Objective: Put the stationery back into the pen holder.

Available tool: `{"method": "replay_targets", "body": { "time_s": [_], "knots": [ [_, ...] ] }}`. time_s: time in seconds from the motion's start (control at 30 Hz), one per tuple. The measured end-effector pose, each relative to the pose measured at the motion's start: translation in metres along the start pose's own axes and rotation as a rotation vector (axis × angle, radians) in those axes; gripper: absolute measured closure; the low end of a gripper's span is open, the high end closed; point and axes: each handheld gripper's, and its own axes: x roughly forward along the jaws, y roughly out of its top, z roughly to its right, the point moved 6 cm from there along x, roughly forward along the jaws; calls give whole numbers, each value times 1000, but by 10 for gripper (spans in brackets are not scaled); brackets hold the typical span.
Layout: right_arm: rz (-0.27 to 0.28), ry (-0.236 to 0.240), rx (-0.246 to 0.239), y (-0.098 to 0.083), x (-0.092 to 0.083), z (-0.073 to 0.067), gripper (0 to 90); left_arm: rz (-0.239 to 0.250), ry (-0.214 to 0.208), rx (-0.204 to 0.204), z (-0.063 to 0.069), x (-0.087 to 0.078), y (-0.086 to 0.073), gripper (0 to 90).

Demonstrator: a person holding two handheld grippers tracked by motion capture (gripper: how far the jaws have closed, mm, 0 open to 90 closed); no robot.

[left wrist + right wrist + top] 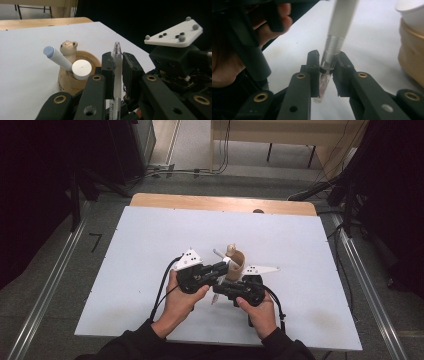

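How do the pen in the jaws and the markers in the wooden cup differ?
The pen is slim with a clear end; the two markers are thick, opaque and white. The pen is clamped by both the left gripper and right gripper, off the table; the markers stand loose, leaning in the wooden cup, untouched. Shared: all are mostly white writing tools.

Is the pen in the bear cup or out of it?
Out. Both grippers clamp the pen beside the cup; the left gripper holds its body, the right gripper its clear end.

Grey floor (115, 220), wooden desk (280, 132) behind, dark curtains (30, 195) either side
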Motion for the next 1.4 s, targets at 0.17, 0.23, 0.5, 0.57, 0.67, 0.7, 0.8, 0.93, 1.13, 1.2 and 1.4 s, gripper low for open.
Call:
{"method": "replay_targets", "body": {
  "time_s": [0.17,0.23,0.5,0.57,0.67,0.7,0.8,0.93,1.13,1.2,1.4],
  "knots": [
    [1,-1,2,1,-3,2,769,7,-3,0,2,-2,1,815],
    [0,0,2,1,-4,2,770,4,-5,0,2,-2,1,804],
    [14,-2,1,3,-9,4,770,-5,-12,-10,3,-10,1,661],
    [24,-3,1,5,-12,5,770,-5,-16,-14,3,-13,2,614],
    [31,-7,6,6,-15,6,770,-8,-19,-20,3,-16,1,564],
    [34,-9,4,6,-16,6,770,-13,-20,-21,3,-17,0,553],
    [37,-11,5,7,-17,7,770,-18,-20,-32,2,-19,-2,501],
    [38,-13,5,7,-18,7,770,-23,-3,-29,-2,-24,-5,468],
    [39,-16,7,7,-18,8,770,-24,29,-32,-12,-28,-10,397],
    [39,-18,10,8,-18,8,770,-24,40,-33,-15,-30,-12,372],
    [43,-18,13,8,-20,8,770,-22,66,-48,-24,-36,-17,320]
  ]
}}
